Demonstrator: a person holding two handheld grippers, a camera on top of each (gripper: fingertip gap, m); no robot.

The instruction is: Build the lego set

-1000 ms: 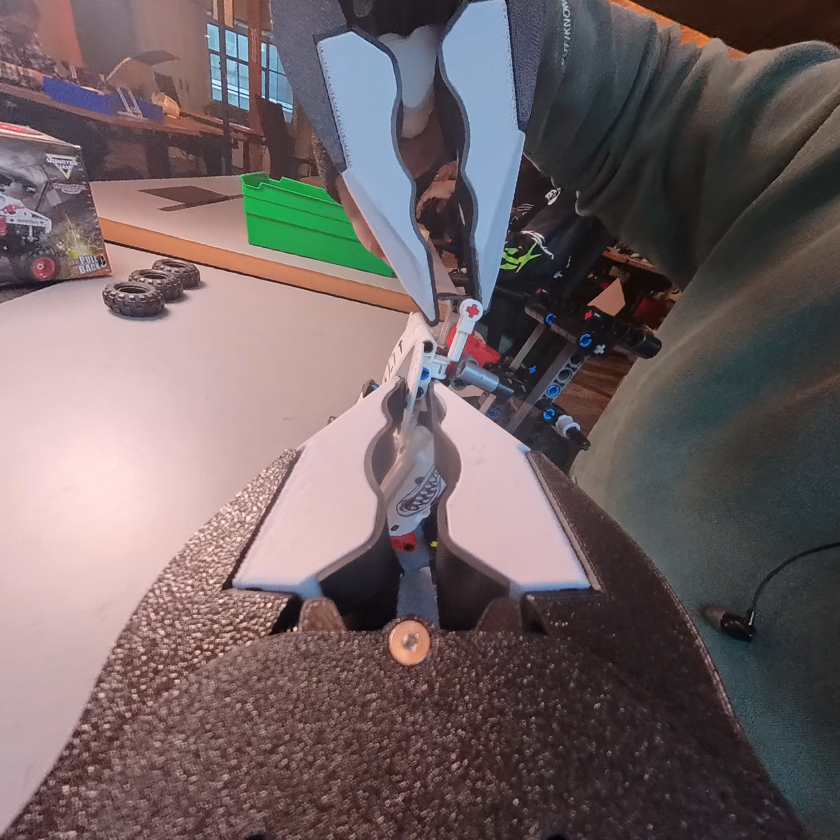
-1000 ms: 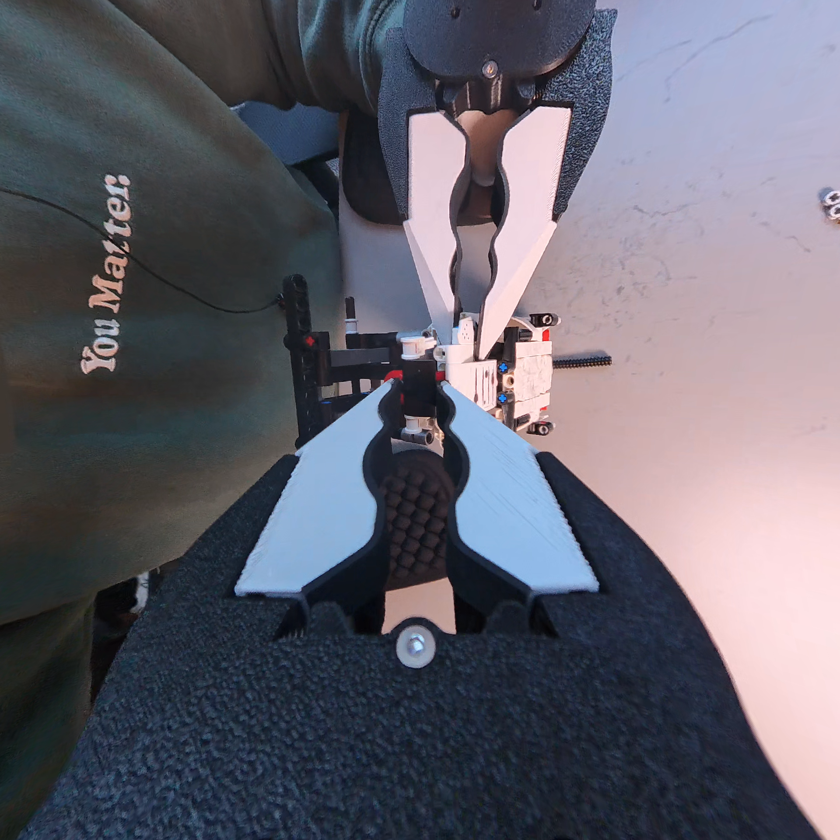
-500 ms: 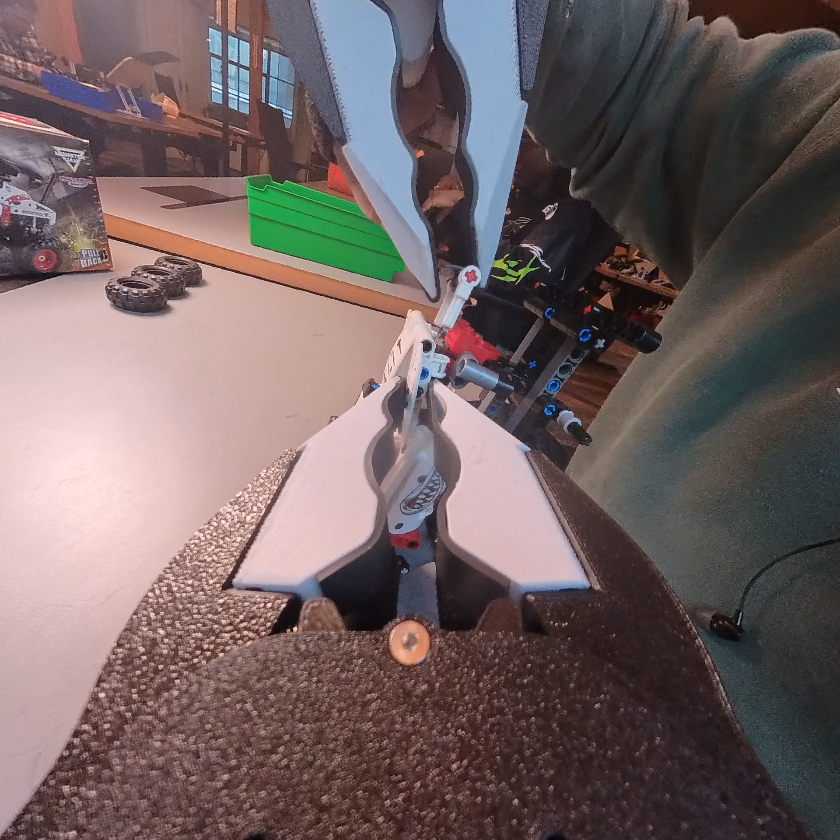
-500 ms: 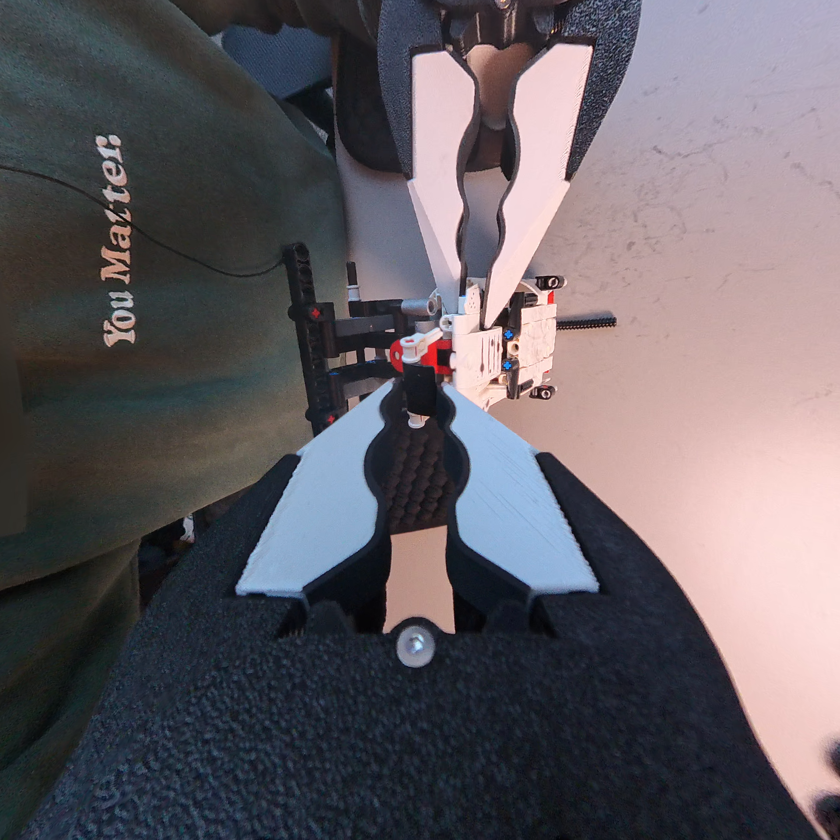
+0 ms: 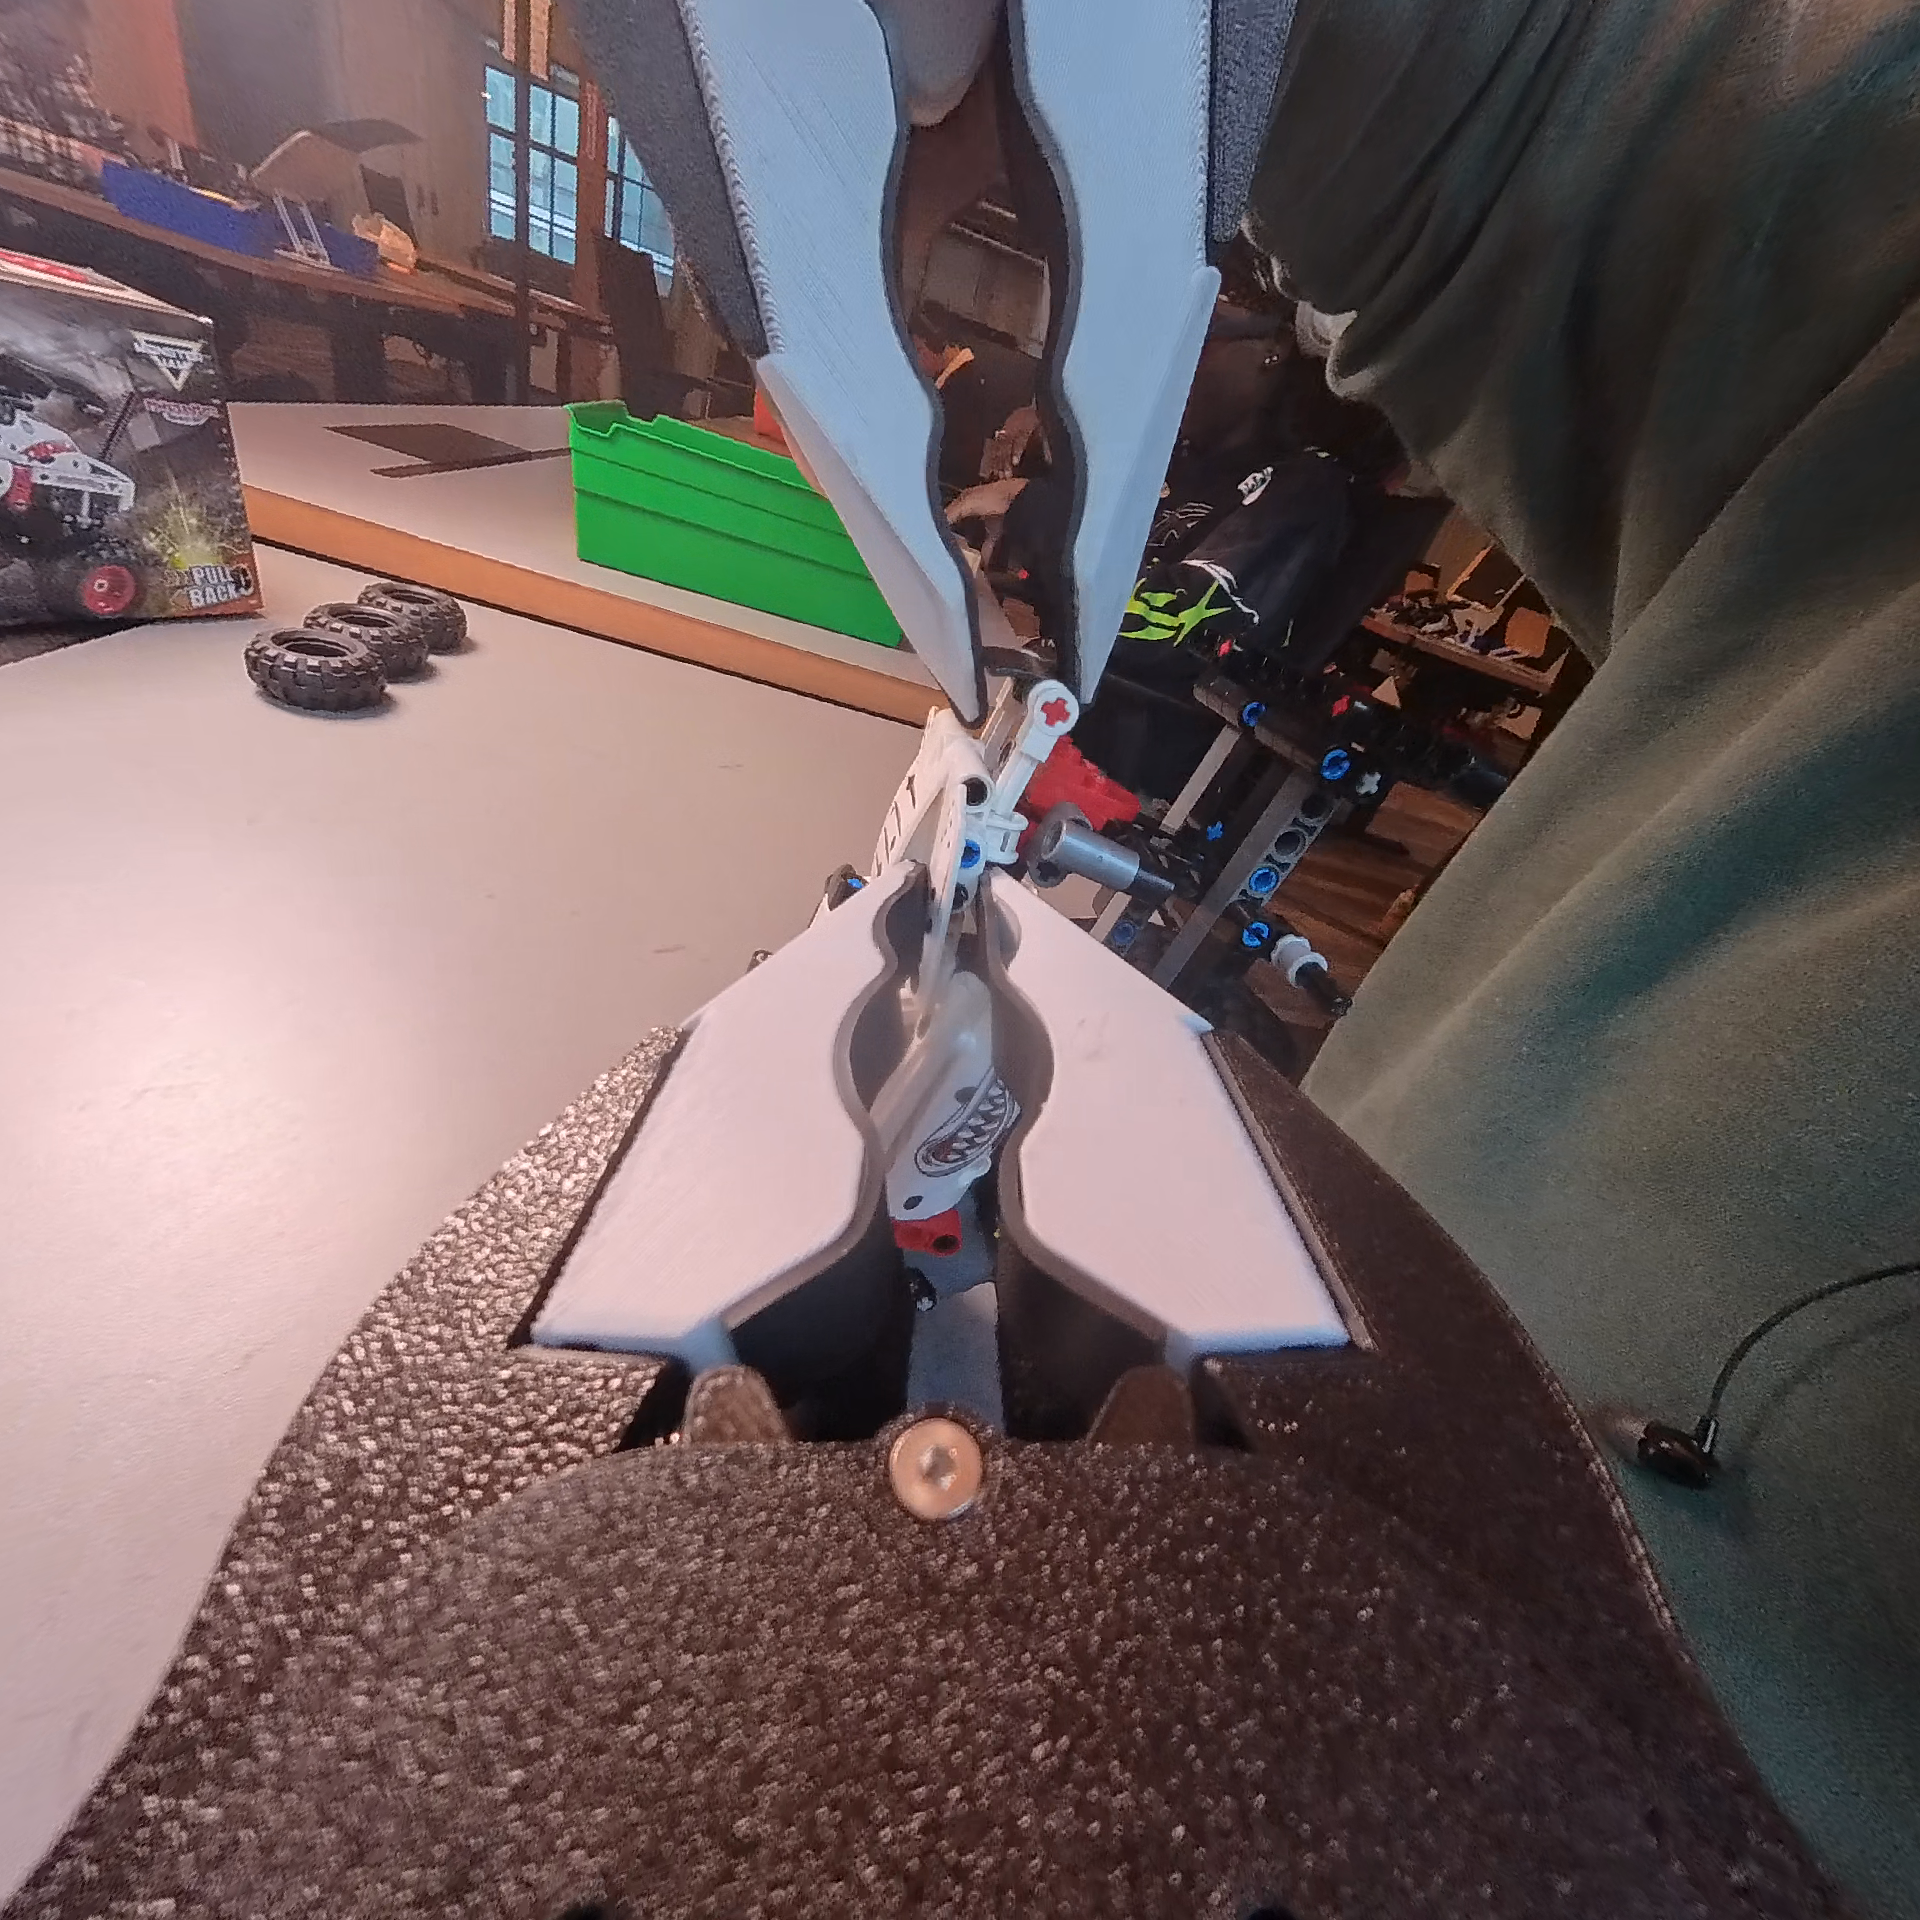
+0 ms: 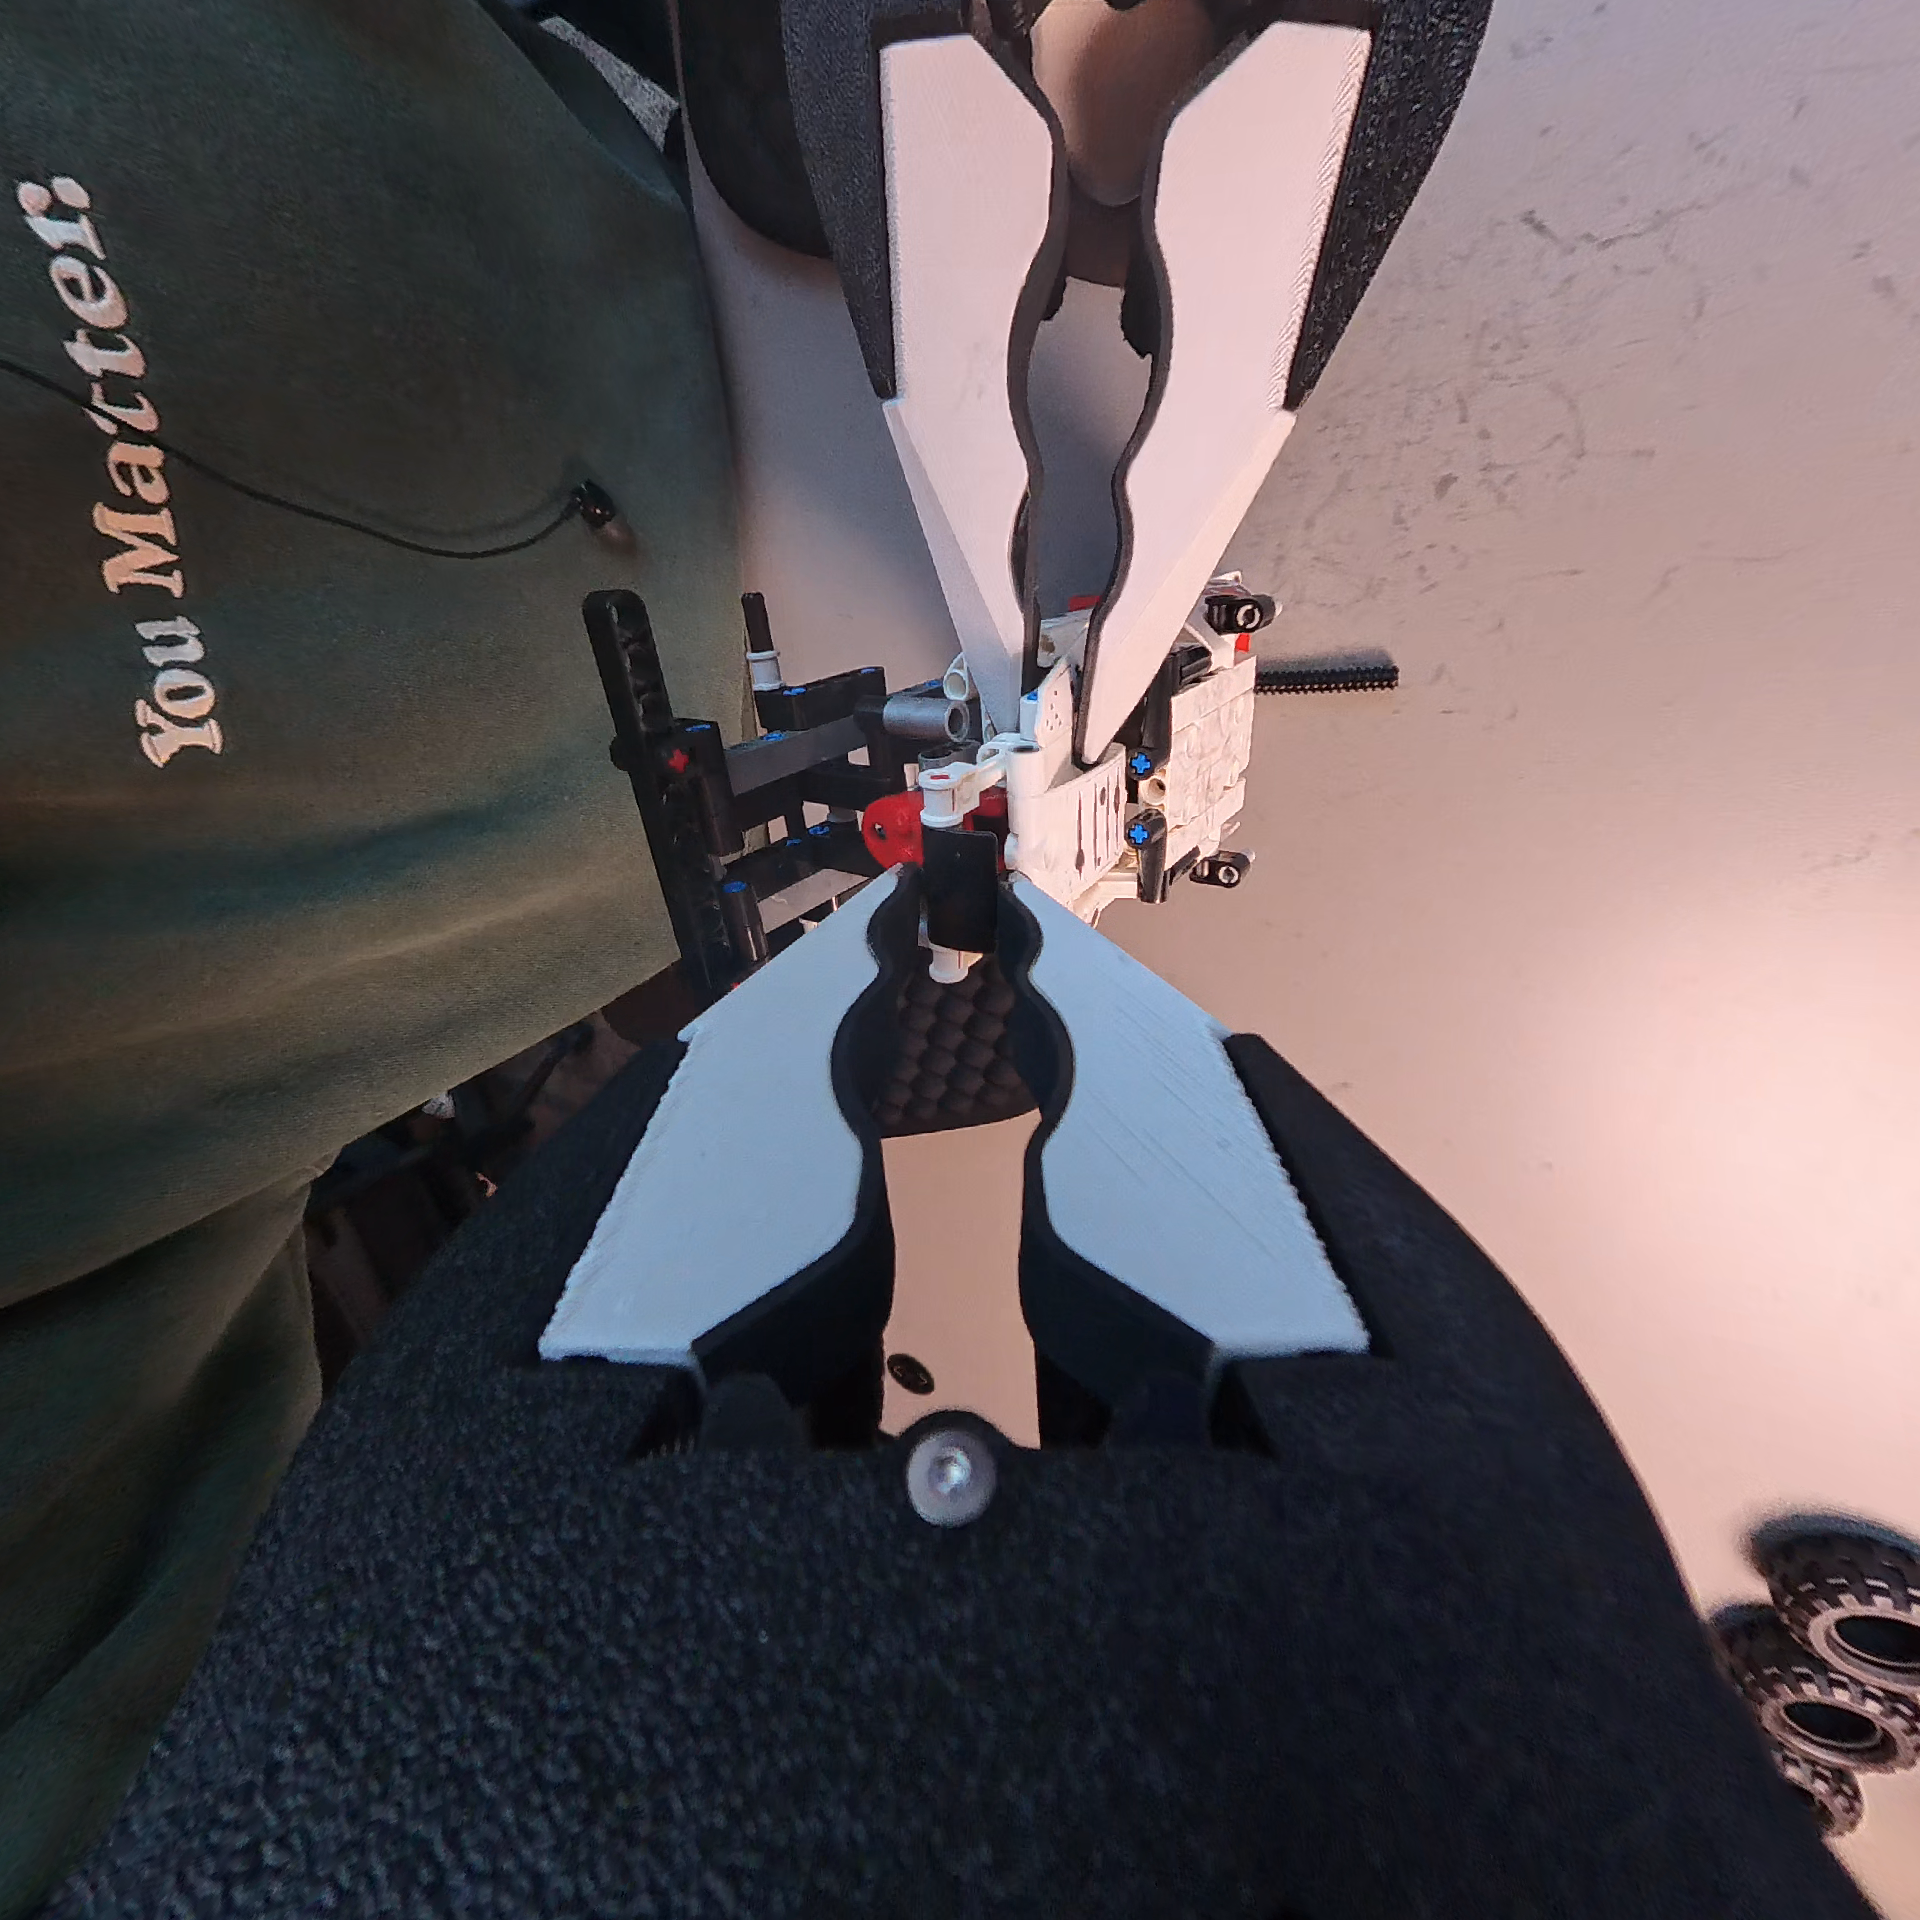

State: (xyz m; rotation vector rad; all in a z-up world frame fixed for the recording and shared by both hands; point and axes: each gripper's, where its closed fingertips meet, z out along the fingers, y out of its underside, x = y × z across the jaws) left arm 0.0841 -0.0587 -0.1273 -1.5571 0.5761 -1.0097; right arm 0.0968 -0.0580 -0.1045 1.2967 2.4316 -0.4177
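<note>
Left wrist view: the left tongs (image 5: 961,904) are closed on the white body panel of the lego truck (image 5: 966,1091), which is held in the air above the bench (image 5: 312,935), close to the green sweatshirt (image 5: 1662,727) on the right. The right tongs (image 5: 1023,691) come in from the far side; their tips are nearly shut around the small white link (image 5: 1039,743) with the red cross hole. In the right wrist view the right tongs (image 6: 956,894) are seen pinched on a black piece (image 6: 961,888) at the joint of white body and black chassis frame (image 6: 727,790), with the left tongs (image 6: 1049,717) clamped on the white panel opposite.

Risks, as judged:
- The model is carried by two narrow tip grips only. If either is eased, the frame is likely to swing and drop onto the bench or the lap.
- The white link is thin and pinned at one end; side load from the tips could pop it off its blue pin (image 5: 969,854).
- A grip on a slick panel edge is prone to slip under push force.
- The black frame is close to the sweatshirt; contact cannot be told, and a snag could twist the joint.
- The loose tyres (image 5: 348,649) at far left, beside the set box (image 5: 104,468), are well apart and not at risk.
</note>
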